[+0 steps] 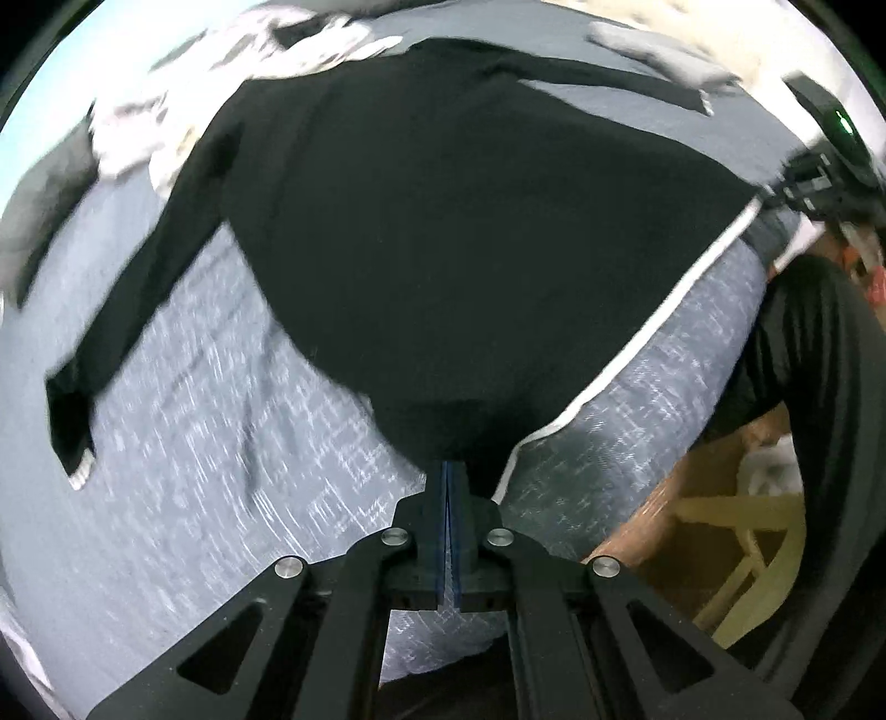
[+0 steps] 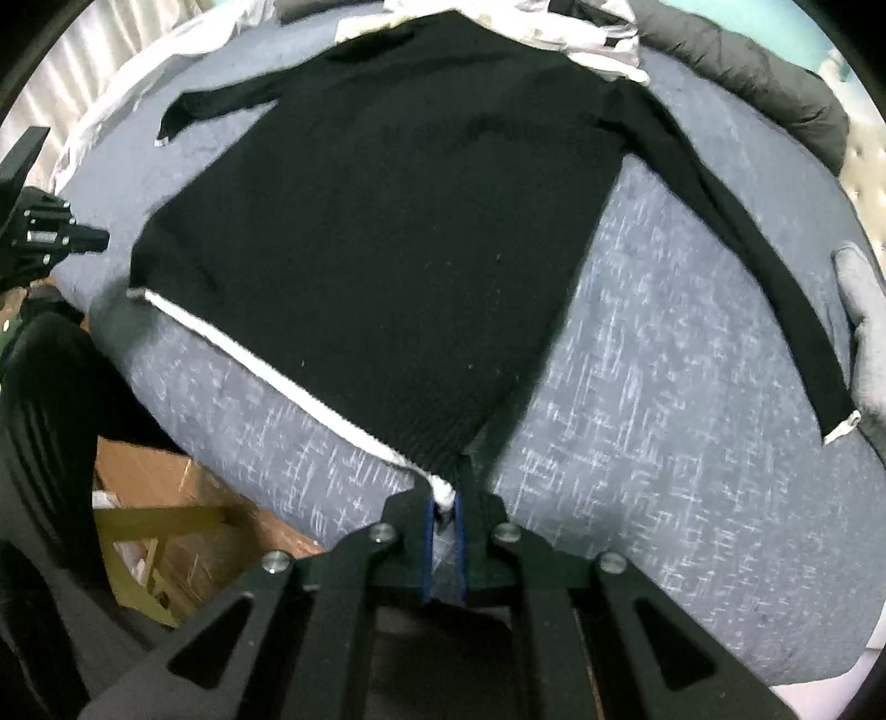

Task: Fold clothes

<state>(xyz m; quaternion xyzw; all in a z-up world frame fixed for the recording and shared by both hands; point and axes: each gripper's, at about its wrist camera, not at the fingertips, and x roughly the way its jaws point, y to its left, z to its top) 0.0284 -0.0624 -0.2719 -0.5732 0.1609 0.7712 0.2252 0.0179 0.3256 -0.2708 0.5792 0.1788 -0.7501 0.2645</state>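
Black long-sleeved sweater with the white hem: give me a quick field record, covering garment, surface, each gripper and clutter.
garment: black long-sleeved sweater, spread flat, both sleeves out to the sides
surface: blue-grey woven bed cover
left gripper: shut on one hem corner
right gripper: shut on the other hem corner, at the white hem edge
clutter: pale clothes beyond the collar

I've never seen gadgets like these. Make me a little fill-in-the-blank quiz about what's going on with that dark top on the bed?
1. The sweater spread on the grey bedspread is ____ in colour.
2. Its bottom hem carries a thin ____ stripe.
3. Both the left tool and the right tool pinch the sweater's ____ edge.
4. Both sleeves lie spread ____ from the body.

Missing words: black; white; bottom; outward
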